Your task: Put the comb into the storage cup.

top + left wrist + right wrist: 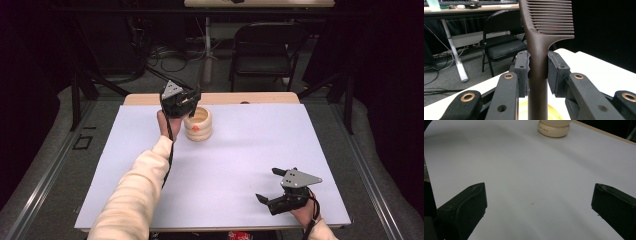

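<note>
My left gripper (192,102) hovers over the rim of a cream ribbed holder (198,125) at the far middle of the white table (240,150). In the left gripper view it (537,72) is shut on the handle of a dark brown comb (539,42). The comb stands upright with its teeth pointing right, and its handle runs down toward the holder's yellowish inside (555,113). My right gripper (266,184) rests near the table's front right, open, with nothing between its fingers. In the right gripper view the gripper (539,202) faces bare table, with the holder (554,128) far off at the top.
A black folding chair (265,47) and a white desk leg (206,50) stand beyond the far edge of the table. Cables lie on the floor there. Dark curtains close in both sides.
</note>
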{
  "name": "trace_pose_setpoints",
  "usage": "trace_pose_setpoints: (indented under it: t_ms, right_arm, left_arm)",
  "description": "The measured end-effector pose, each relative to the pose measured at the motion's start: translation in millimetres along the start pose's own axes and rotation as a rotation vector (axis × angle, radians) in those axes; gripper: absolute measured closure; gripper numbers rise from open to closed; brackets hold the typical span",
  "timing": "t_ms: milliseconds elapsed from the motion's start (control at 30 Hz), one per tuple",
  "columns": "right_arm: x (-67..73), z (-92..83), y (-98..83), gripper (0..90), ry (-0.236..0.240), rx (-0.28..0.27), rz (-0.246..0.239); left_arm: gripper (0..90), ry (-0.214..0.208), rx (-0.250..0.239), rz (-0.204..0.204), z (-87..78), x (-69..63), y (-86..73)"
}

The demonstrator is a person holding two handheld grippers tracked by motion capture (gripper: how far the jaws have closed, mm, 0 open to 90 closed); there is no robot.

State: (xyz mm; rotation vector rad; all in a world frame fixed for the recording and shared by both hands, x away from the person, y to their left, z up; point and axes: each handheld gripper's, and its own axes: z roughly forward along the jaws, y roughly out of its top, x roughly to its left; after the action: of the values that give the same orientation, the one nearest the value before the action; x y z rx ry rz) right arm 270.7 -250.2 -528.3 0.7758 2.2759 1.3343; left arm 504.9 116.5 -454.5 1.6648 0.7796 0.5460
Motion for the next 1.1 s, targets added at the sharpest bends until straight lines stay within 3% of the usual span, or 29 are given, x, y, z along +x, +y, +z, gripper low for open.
trace_pose_setpoints:
  t_ms: [567,733,1100]
  right_arm:
    - [0.0,-0.2,0.1,0.0,0.0,-0.001,-0.002]
    - [0.1,0.0,0.1,0.0,0.001,0.001,-0.003]
    - [-0.2,0.3,0.0,0.0,0.002,0.0,0.0]
  left_arm:
    - [71.9,-0.014,0.001,-0.021,6.2,1.0,-6.8]
    - [71.9,-0.004,-0.019,-0.04,5.4,3.3,-7.6]
    - [72.0,-0.01,0.002,-0.043,9.7,4.7,-11.1]
